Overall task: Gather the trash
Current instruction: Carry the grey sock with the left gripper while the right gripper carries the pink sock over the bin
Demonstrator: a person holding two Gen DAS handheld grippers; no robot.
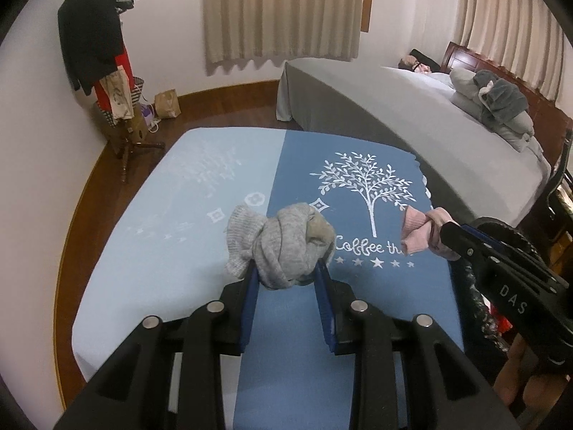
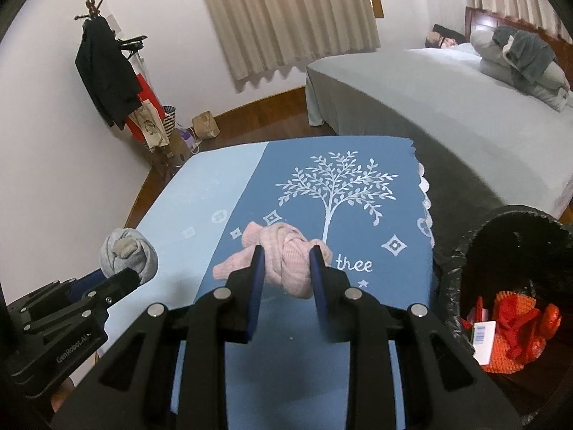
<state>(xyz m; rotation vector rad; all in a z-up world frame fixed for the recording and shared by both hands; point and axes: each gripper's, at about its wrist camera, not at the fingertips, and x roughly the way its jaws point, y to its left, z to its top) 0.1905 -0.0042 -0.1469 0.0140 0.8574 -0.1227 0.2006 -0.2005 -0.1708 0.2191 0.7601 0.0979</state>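
Observation:
My left gripper (image 1: 288, 274) is shut on a knotted grey sock (image 1: 283, 242) and holds it above the blue tablecloth (image 1: 179, 215). My right gripper (image 2: 286, 251) is shut on a knotted pink sock (image 2: 283, 258) above the same cloth (image 2: 358, 186). The pink sock also shows in the left wrist view (image 1: 424, 229), to the right of the grey one. The grey sock also shows in the right wrist view (image 2: 127, 252), at the left. A black bin (image 2: 501, 251) stands at the table's right edge, holding red and orange trash (image 2: 515, 333) and a small white box (image 2: 483, 340).
A grey bed (image 1: 412, 107) with folded pillows and blankets (image 1: 497, 107) lies beyond the table. A coat stand (image 1: 96, 53) with dark clothes and bags stands in the left corner. A paper bag (image 1: 167, 104) sits on the wooden floor by the wall.

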